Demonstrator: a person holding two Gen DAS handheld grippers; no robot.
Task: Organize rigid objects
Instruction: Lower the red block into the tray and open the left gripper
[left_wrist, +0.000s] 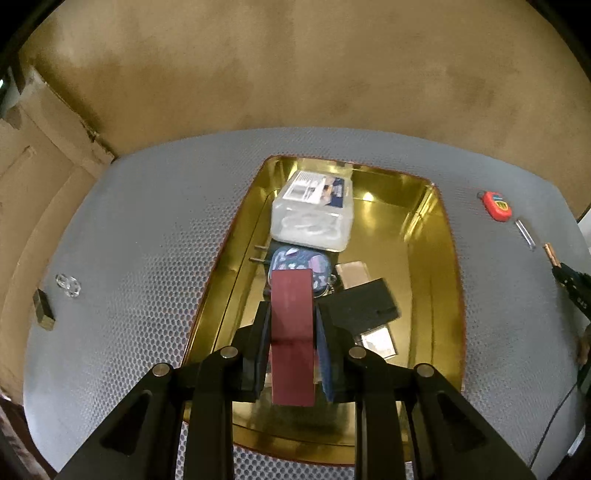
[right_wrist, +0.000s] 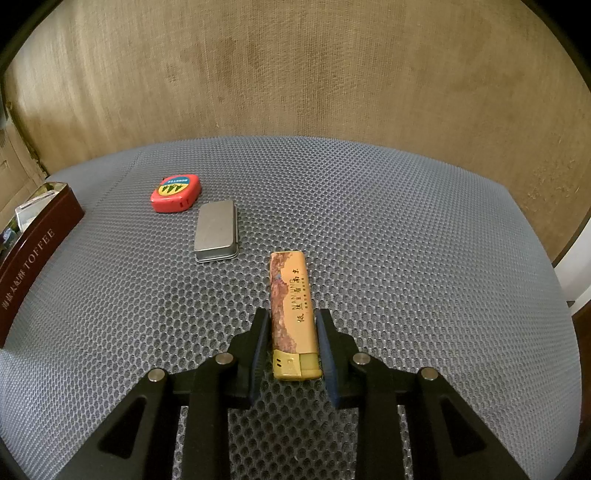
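Left tool (left_wrist: 291, 325) clamped a flat maroon card (left_wrist: 291, 332) lengthwise over the gold tin (left_wrist: 436, 258), presumably to drop it among the boxes inside; right tool (right_wrist: 290, 328) pinched a yellow lighter (right_wrist: 293, 314) off the desk (right_wrist: 406, 240), likely tin-bound too.

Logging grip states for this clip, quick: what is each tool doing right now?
Left tool: closed on the dark red flat piece, above the gold tin.
Right tool: closed on the yellow lighter, over the grey mat.

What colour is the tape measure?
Red, with a yellow and blue label; tape measure shows best in the right wrist view.
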